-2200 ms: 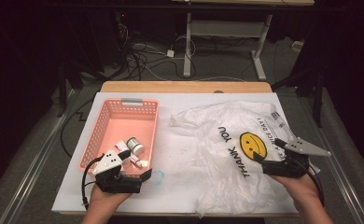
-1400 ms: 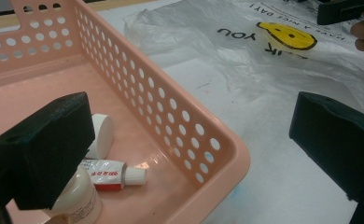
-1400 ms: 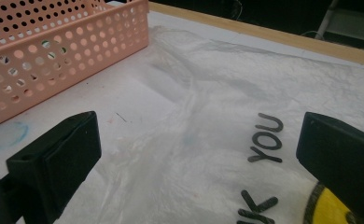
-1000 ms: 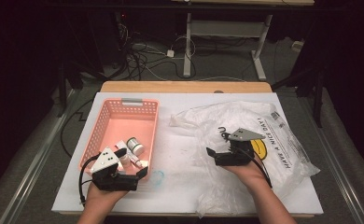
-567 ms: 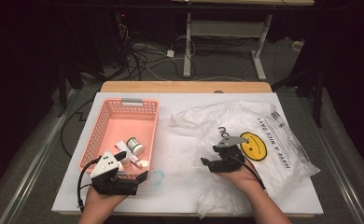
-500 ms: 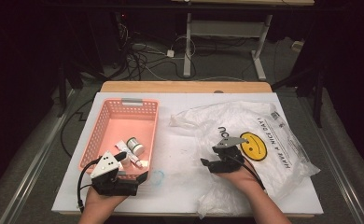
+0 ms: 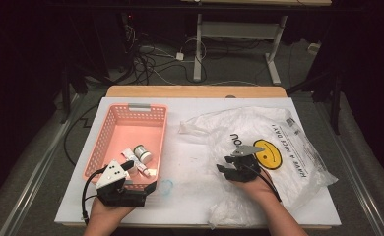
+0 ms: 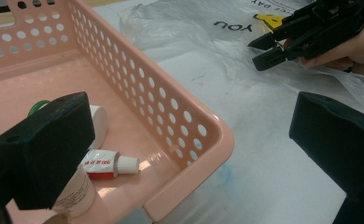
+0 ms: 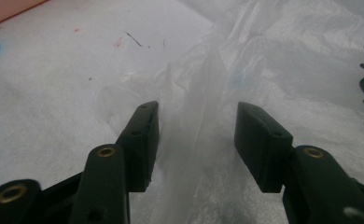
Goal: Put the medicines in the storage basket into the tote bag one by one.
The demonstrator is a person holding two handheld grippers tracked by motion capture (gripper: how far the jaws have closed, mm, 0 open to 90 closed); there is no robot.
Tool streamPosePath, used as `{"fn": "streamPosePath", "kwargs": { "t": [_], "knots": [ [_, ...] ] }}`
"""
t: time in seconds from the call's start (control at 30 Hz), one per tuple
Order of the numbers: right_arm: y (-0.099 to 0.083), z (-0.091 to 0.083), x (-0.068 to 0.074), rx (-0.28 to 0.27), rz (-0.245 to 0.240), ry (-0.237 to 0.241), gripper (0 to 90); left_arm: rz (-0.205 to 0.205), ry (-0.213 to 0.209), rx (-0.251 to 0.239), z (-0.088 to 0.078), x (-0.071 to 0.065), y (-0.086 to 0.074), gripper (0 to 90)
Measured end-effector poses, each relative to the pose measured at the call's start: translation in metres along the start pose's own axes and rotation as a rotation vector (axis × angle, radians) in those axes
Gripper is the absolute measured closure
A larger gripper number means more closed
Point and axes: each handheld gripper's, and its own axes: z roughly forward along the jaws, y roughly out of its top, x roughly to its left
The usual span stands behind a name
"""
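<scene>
The plastic bag (image 7: 259,147) lies flat on the right half of the white table (image 7: 190,196), to the right of the pink basket (image 7: 112,135). The right gripper (image 7: 228,163) rests at the bag's left edge; its jaws have just been closing and stand partly apart, with a raised fold of the bag (image 9: 196,116) between them, and the pads are not yet pressing on it. The left gripper (image 7: 138,178) sits at the basket's near right corner, jaws wide apart, one inside the basket, one outside, holding nothing.
</scene>
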Motion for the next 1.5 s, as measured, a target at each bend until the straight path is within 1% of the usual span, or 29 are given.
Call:
{"fn": "streamPosePath", "kwargs": {
  "t": [0.03, 0.07, 0.1, 0.13, 0.17, 0.3, 0.33, 0.37, 0.43, 0.47, 0.57, 0.6, 0.63, 0.67, 0.77, 1.03, 1.07, 1.27, 1.4, 1.43, 1.5],
  "knots": [
    [0.0, 0.0, 0.0, 0.0, 0.0, 0.0, 52.7, -0.001, 0.001, -0.001, -0.001, 0.0, 0.0, 0.0],
    [0.0, -0.001, -0.001, -0.006, 0.0, -0.006, 54.9, -0.002, 0.002, -0.003, -0.001, 0.0, 0.0, 0.0],
    [0.0, -0.001, -0.001, -0.006, 0.0, -0.006, 54.9, -0.001, 0.002, -0.004, -0.001, 0.0, 0.0, 0.0],
    [0.0, -0.002, -0.001, -0.001, 0.002, -0.005, 57.7, -0.001, 0.002, -0.003, -0.001, 0.0, 0.0, 0.0],
    [0.0, -0.002, -0.001, -0.001, 0.002, -0.005, 57.7, -0.002, 0.002, -0.002, -0.001, 0.0, 0.0, 0.0],
    [-0.001, -0.001, 0.0, 0.017, -0.021, -0.007, 64.1, -0.001, 0.002, 0.0, 0.0, 0.0, 0.0, 0.0],
    [-0.001, 0.001, 0.001, 0.025, -0.032, -0.007, 67.7, -0.001, 0.003, 0.0, 0.0, 0.0, 0.0, 0.0],
    [-0.001, 0.001, 0.001, 0.025, -0.032, -0.007, 67.7, -0.002, 0.004, -0.001, -0.001, 0.001, 0.0, 0.0],
    [-0.002, 0.001, 0.001, 0.024, -0.04, -0.016, 72.5, -0.007, 0.004, -0.005, -0.001, 0.001, 0.0, 0.0],
    [-0.002, 0.001, 0.001, 0.025, -0.034, -0.018, 74.5, -0.008, 0.005, -0.005, -0.002, 0.002, 0.0, 0.0],
    [-0.002, 0.0, -0.001, 0.024, -0.037, -0.021, 80.9, -0.013, 0.007, -0.006, -0.002, 0.003, 0.0, 0.0],
    [-0.003, -0.001, -0.002, 0.027, -0.037, -0.027, 84.9, -0.014, 0.007, -0.006, -0.003, 0.003, 0.0, 0.0],
    [-0.003, -0.001, -0.002, 0.027, -0.037, -0.027, 84.9, -0.015, 0.007, -0.006, -0.003, 0.004, -0.001, 0.0],
    [-0.003, -0.001, -0.003, 0.025, -0.033, -0.03, 88.0, -0.016, 0.008, -0.005, -0.003, 0.004, -0.001, 0.0],
    [-0.004, -0.001, -0.004, 0.019, -0.032, -0.035, 90.0, -0.022, 0.007, -0.006, -0.003, 0.004, -0.001, 0.0],
    [-0.003, -0.007, -0.006, -0.018, -0.017, -0.032, 90.0, -0.03, 0.009, -0.01, -0.003, 0.006, -0.001, 0.0],
    [-0.002, -0.009, -0.007, -0.031, -0.015, -0.028, 90.0, -0.031, 0.009, -0.01, -0.003, 0.006, -0.001, 0.0],
    [-0.001, -0.014, -0.007, -0.061, -0.009, -0.029, 90.0, -0.034, 0.012, -0.012, -0.004, 0.007, -0.001, 0.0],
    [0.0, -0.02, -0.007, -0.092, -0.009, -0.027, 90.0, -0.037, 0.015, -0.013, -0.005, 0.008, -0.001, 0.0],
    [0.001, -0.023, -0.007, -0.108, -0.005, -0.026, 90.0, -0.035, 0.016, -0.012, -0.005, 0.009, -0.001, 0.0],
    [0.001, -0.024, -0.007, -0.115, -0.007, -0.026, 90.0, -0.039, 0.018, -0.015, -0.005, 0.009, -0.001, 0.0]
  ]
}}
